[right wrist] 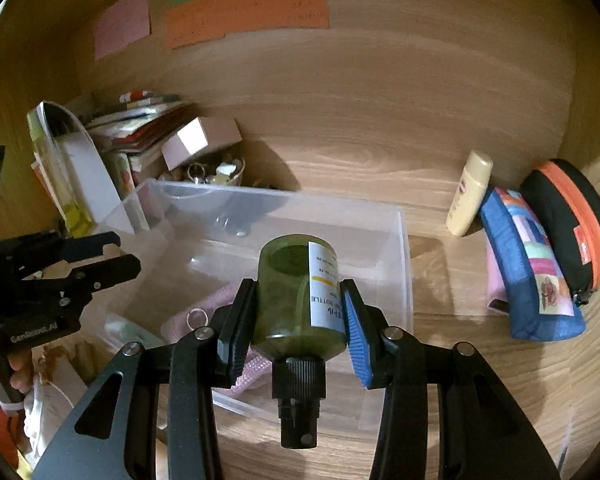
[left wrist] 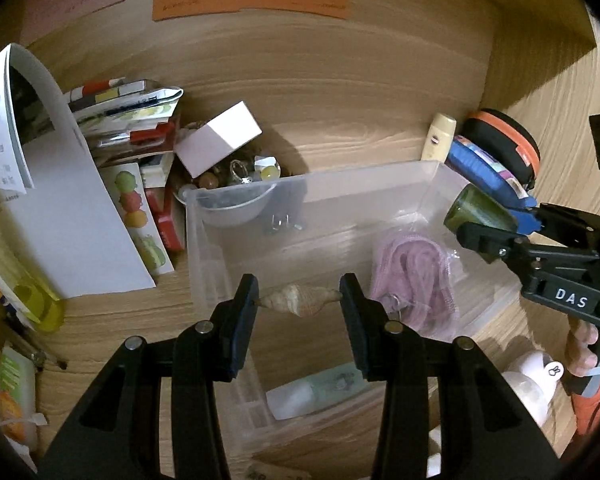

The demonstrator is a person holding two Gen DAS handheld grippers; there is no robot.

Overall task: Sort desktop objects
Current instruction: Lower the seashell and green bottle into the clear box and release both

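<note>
The left gripper is clamped end to end on a small spiral seashell, tan and ribbed, pinched by its two tips between the pads. The right gripper is clamped on the sides of a dark green bottle with a white label and a black pump cap that points back toward the handle. Both loads hang over the clear plastic bin, so two drops look imminent but not yet made. Just below and beyond the left gripper, inside the bin, lie a pink mesh pouch, a pale tube nearer the handle, and some small metal clips at the far wall. Sorting seems partway: farther off, outside the bin, a bowl of trinkets, a white box, a cream lotion bottle, a blue pouch and a black-and-orange case wait on the desk
</note>
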